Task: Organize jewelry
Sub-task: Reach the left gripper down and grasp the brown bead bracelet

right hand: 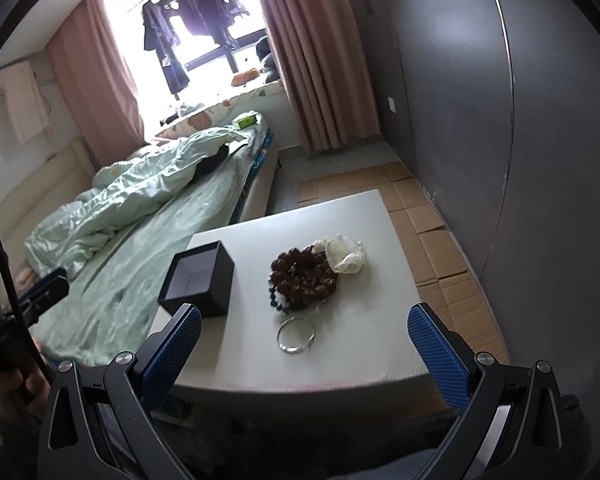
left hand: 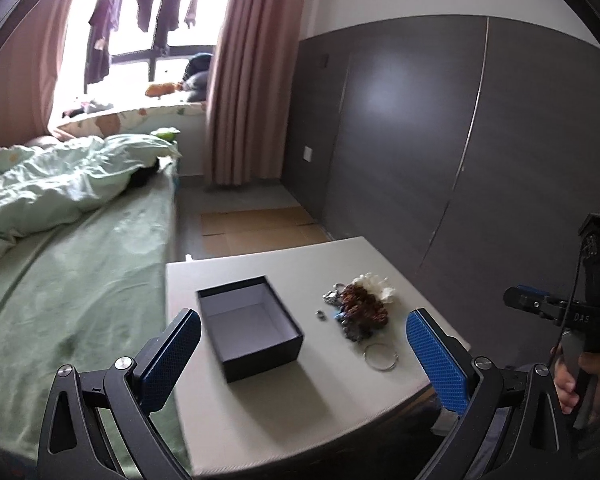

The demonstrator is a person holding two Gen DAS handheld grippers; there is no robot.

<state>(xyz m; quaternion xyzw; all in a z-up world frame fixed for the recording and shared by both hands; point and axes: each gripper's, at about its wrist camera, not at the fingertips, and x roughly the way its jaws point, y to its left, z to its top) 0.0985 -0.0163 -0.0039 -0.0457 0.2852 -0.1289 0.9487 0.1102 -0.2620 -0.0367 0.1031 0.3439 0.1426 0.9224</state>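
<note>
An open, empty dark box (left hand: 250, 322) (right hand: 198, 278) stands on the white table (left hand: 284, 412) (right hand: 364, 356). Right of it lies a jewelry pile: a brown bead bracelet (left hand: 364, 305) (right hand: 303, 274), a white flower piece (left hand: 374, 286) (right hand: 346, 255), dark blue beads (right hand: 278, 302), silver trinkets (left hand: 332, 295), a small ring (left hand: 320, 314) and a silver bangle (left hand: 381, 356) (right hand: 295, 335). My left gripper (left hand: 303, 340) is open and empty above the table's near side. My right gripper (right hand: 304, 338) is open and empty, hovering near the bangle.
A bed with green sheets (left hand: 60, 280) (right hand: 140, 248) runs along the table's left side. Flattened cardboard (right hand: 432, 240) covers the floor by the grey wall panels (left hand: 420, 140). The right gripper's body and hand (left hand: 580, 320) show at the left view's right edge.
</note>
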